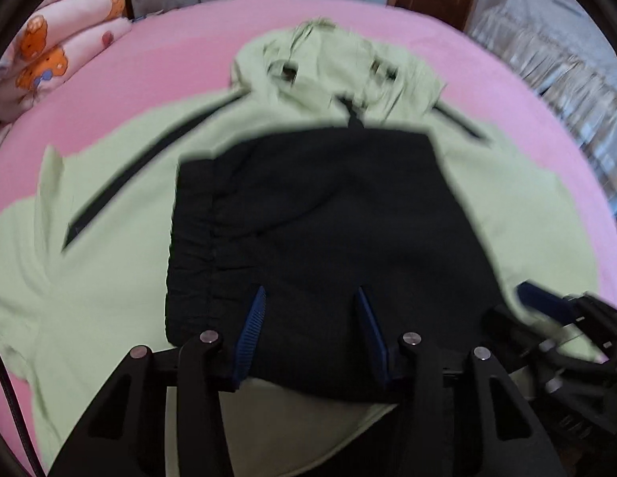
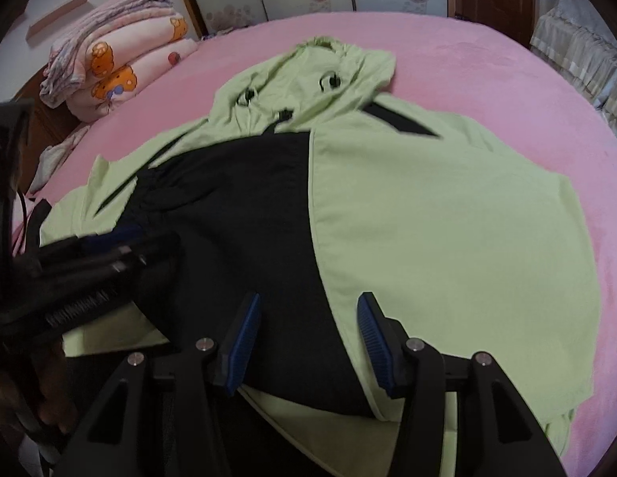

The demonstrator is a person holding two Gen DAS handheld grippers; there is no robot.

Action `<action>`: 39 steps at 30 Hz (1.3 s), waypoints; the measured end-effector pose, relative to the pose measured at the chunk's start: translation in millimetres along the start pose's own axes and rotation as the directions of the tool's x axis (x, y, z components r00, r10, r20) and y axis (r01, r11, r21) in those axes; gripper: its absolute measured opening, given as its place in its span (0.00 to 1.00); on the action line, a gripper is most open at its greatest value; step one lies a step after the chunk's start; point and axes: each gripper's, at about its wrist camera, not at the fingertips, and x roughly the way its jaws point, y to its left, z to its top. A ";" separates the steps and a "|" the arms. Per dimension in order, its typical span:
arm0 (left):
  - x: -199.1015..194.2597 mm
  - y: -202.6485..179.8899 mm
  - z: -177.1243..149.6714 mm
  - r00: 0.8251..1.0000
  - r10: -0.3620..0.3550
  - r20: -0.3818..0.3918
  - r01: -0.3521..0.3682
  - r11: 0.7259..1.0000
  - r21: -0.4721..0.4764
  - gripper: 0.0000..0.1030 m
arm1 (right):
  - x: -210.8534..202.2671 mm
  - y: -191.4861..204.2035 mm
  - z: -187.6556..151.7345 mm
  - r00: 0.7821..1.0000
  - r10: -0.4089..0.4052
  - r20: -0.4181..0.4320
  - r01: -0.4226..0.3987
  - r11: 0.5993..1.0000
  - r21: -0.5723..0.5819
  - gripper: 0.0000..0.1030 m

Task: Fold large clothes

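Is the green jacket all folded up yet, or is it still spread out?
Mostly spread out. The jacket lies flat on the pink bed, hood at the far end and sleeves out sideways; only its black part lies over the middle.

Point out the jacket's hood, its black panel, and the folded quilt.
hood (image 2: 308, 75): right wrist view, on the green fabric between the two eyelets.
black panel (image 1: 328, 214): left wrist view, middle of the dark fabric.
folded quilt (image 2: 125, 75): right wrist view, on the bear print.

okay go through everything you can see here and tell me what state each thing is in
Green hooded jacket: spread flat, black section across its middle.
Hood: lying flat, rumpled.
Left tongs: open over the black section.
Right tongs: open, holding nothing.
Quilts: folded, stacked.
Pink bed: covered.
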 end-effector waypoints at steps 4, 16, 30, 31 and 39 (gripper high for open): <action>1.5 7.8 -1.3 1.000 0.021 0.017 -0.022 1.000 0.019 0.41 | -8.6 -40.2 -11.2 0.981 -0.192 0.017 0.192 0.981 0.004 0.37; -9.1 15.5 3.1 1.000 0.007 -0.025 -0.008 1.000 -0.011 0.40 | -58.5 -146.7 -53.0 0.930 -0.368 -0.019 0.359 0.893 0.273 0.39; -81.1 13.7 -28.0 0.998 0.055 0.028 -0.054 0.998 -0.045 0.60 | -100.6 -87.9 -61.7 0.957 -0.289 0.017 0.272 0.918 0.290 0.39; -87.7 14.7 -32.2 0.998 0.055 0.027 -0.053 0.997 -0.051 0.60 | -105.0 -82.2 -63.6 0.956 -0.292 0.021 0.274 0.919 0.284 0.39; -133.2 33.9 -66.8 0.999 0.043 0.012 -0.042 0.995 -0.087 0.61 | -130.8 -26.5 -78.3 0.974 -0.221 0.039 0.208 0.953 0.221 0.39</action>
